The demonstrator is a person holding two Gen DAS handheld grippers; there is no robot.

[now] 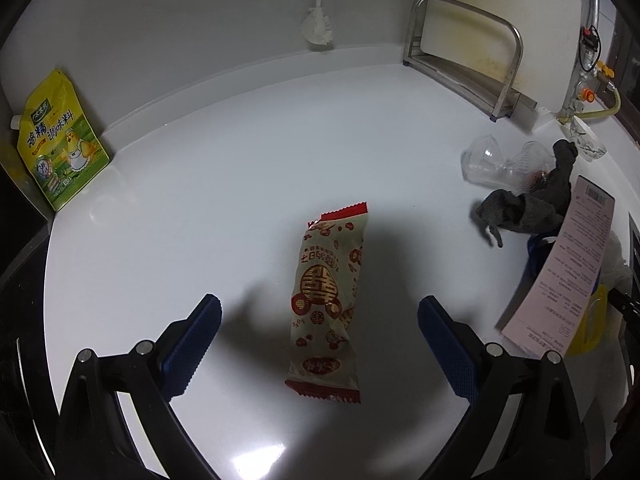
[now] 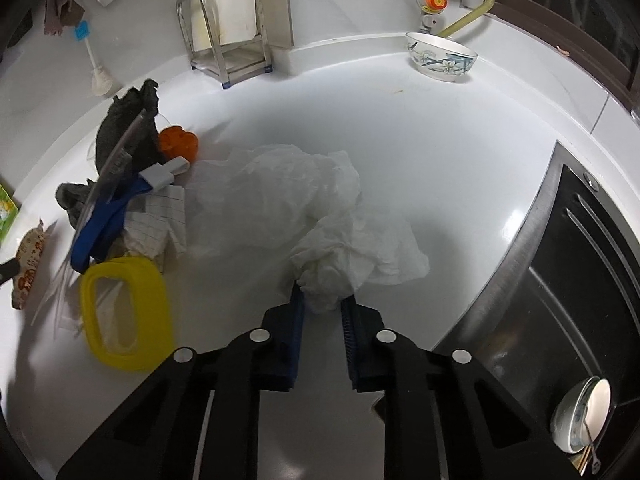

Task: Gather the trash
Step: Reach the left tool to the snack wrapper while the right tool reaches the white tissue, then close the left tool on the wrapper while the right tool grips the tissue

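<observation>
Crumpled white plastic bag (image 2: 320, 216), snack wrapper (image 1: 328, 300) flat.

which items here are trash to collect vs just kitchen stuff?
Job: snack wrapper between the open left gripper; white plastic bag pinched in the right gripper; crushed clear bottle, probably.

Lying about: seasoning pouch, brush, metal rack, flowered bowl, sink, grey cloth.
</observation>
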